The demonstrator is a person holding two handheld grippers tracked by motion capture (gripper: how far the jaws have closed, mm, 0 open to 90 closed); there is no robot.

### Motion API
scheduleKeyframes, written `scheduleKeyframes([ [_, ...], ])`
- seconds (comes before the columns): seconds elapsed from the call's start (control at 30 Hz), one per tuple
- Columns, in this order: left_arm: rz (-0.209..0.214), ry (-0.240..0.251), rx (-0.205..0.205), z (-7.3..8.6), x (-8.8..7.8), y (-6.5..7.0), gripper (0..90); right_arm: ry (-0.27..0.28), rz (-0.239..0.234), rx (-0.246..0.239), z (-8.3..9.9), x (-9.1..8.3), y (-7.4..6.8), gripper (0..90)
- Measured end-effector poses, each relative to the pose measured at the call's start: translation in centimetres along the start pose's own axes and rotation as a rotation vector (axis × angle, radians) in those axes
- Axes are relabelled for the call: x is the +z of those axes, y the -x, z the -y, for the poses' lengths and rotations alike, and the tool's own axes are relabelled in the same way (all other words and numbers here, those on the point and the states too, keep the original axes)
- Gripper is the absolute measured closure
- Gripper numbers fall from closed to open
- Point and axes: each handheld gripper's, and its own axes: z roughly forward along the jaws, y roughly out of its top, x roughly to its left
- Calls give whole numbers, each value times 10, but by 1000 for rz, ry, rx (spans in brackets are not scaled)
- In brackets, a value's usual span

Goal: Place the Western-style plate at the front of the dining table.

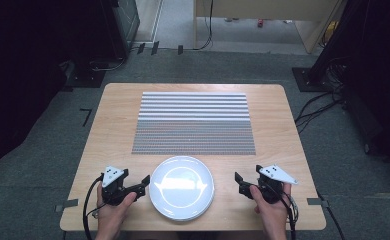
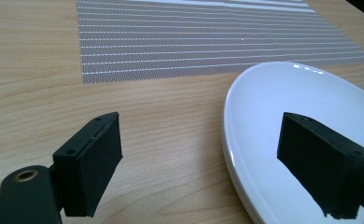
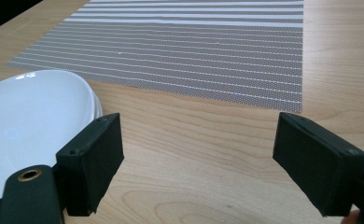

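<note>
High view: white plate (image 1: 181,187) between two gaping tools.

We see two black claws, left claw (image 1: 144,182) & right claw (image 1: 239,181), each w/ a grey three-cornered plate on top, trailing black cable, blocky black jaws w/ small screws, brass-ringed hole at base; forearms bare, no sleeves.

one white plate (image 1: 181,187), one striped placemat (image 1: 193,123), one wooden table (image 1: 113,120), two tools.
</note>
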Motion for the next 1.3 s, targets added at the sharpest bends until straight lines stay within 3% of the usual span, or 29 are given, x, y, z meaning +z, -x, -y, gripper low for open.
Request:
scheduleKeyframes([
  [1.03, 71, -31, 39, 4, 4, 22, 148, -18, -50, -25, 6, 11, -30, 178],
  [1.3, 82, -45, 56, 6, 5, 29, 238, -27, -47, -6, 9, 17, -40, 250],
])
